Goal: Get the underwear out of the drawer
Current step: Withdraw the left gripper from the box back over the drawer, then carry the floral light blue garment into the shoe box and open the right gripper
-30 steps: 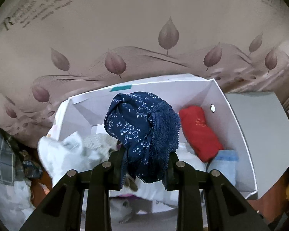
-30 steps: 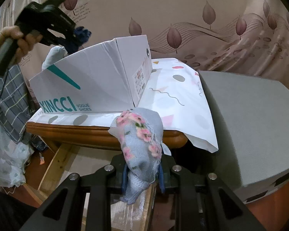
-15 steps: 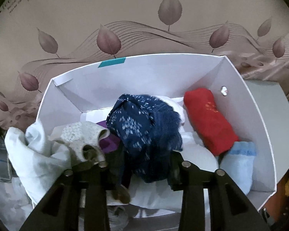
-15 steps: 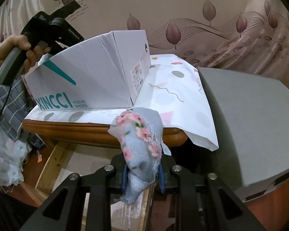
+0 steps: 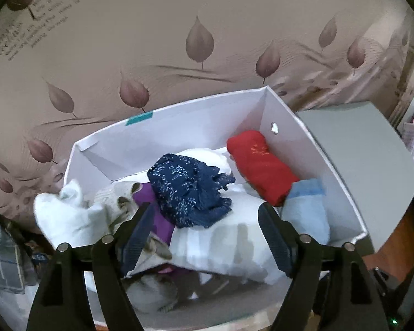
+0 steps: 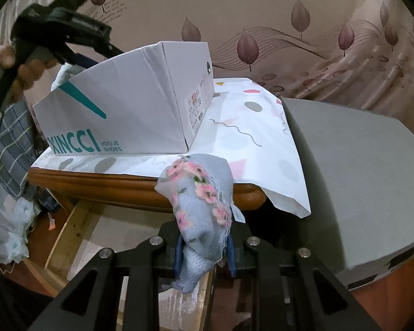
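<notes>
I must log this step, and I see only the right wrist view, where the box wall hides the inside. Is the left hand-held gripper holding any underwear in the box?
Observer: No. The left hand-held gripper is opening, and the navy underwear lies loose on the pile in the box.
Operator: Which other pieces are inside?
Observer: A red roll lies against the right wall.
Operator: Anything beside it?
Observer: A light blue piece lies in the near right corner.

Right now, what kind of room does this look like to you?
Probably a bedroom or similar home space. A leaf-print curtain hangs behind a wooden table covered by a patterned cloth, and a white shoe box on it holds folded underwear, including a navy piece and a red one.
</notes>
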### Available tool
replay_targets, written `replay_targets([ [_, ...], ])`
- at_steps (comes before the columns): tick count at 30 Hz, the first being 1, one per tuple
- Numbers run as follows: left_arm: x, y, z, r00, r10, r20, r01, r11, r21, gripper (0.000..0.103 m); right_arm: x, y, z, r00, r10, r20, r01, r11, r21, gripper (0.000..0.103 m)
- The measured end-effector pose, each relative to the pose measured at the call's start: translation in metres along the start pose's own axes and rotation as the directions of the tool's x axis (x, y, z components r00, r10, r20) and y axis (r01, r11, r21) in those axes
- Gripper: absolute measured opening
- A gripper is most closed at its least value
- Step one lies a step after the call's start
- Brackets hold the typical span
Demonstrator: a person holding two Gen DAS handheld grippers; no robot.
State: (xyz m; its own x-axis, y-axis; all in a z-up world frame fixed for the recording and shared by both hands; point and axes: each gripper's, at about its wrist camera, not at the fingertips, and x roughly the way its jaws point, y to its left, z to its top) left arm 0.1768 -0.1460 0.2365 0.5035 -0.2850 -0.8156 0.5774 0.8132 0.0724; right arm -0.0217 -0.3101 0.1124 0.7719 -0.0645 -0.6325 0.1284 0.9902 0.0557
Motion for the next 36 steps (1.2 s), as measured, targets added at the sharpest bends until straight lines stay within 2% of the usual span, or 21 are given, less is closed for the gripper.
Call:
replay_targets([
  [5, -0.039, 0.009, -0.011, 0.998, -0.015, 0.065, 0.018, 0.999, -0.033, 0.078, 0.001, 0.001, -0.001, 1.0, -0.008, -0.002, 0.008, 1.0, -0.006, 0.024],
  [9, -0.073, 0.021, -0.026, 0.993, 0.006, 0.12, 0.0, 0.999, -0.054, 0.078, 0.002, 0.003, -0.001, 1.0, -0.016, -0.004, 0.015, 1.0, -0.013, 0.024],
  [11, -0.089, 0.025, -0.035, 0.988, 0.041, 0.146, -0.033, 0.998, -0.058, 0.08, 0.003, 0.003, -0.002, 1.0, -0.018, -0.006, 0.018, 1.0, -0.015, 0.024],
  [13, -0.106, 0.028, -0.047, 0.981, 0.091, 0.171, -0.083, 0.995, -0.054, 0.086, 0.003, 0.004, -0.002, 1.0, -0.018, -0.01, 0.018, 1.0, -0.017, 0.024],
  [17, -0.127, 0.042, -0.084, 0.959, 0.21, 0.189, -0.193, 0.976, -0.103, 0.09, 0.004, 0.004, -0.003, 1.0, -0.024, -0.014, 0.024, 0.999, -0.021, 0.024],
  [23, -0.117, 0.069, -0.147, 0.943, 0.308, 0.129, -0.279, 0.939, -0.202, 0.093, 0.004, 0.004, -0.004, 0.999, -0.026, -0.021, 0.026, 1.0, -0.017, 0.024],
  [26, -0.104, 0.081, -0.174, 0.943, 0.323, 0.083, -0.292, 0.92, -0.262, 0.095, 0.005, 0.006, -0.005, 0.999, -0.037, -0.029, 0.037, 0.999, -0.021, 0.024],
  [31, -0.073, 0.095, -0.218, 0.931, 0.364, 0.006, -0.343, 0.881, -0.327, 0.095, 0.0, 0.01, -0.004, 0.999, -0.021, -0.036, 0.02, 0.999, -0.028, 0.024],
  [34, -0.06, 0.102, -0.239, 0.912, 0.41, 0.004, -0.382, 0.852, -0.36, 0.095, -0.009, 0.015, -0.002, 0.999, -0.032, -0.035, 0.031, 0.999, -0.038, 0.024],
  [36, -0.049, 0.105, -0.249, 0.892, 0.451, -0.001, -0.419, 0.829, -0.37, 0.095, -0.016, 0.017, 0.002, 0.999, -0.031, -0.035, 0.03, 0.999, -0.039, 0.024],
])
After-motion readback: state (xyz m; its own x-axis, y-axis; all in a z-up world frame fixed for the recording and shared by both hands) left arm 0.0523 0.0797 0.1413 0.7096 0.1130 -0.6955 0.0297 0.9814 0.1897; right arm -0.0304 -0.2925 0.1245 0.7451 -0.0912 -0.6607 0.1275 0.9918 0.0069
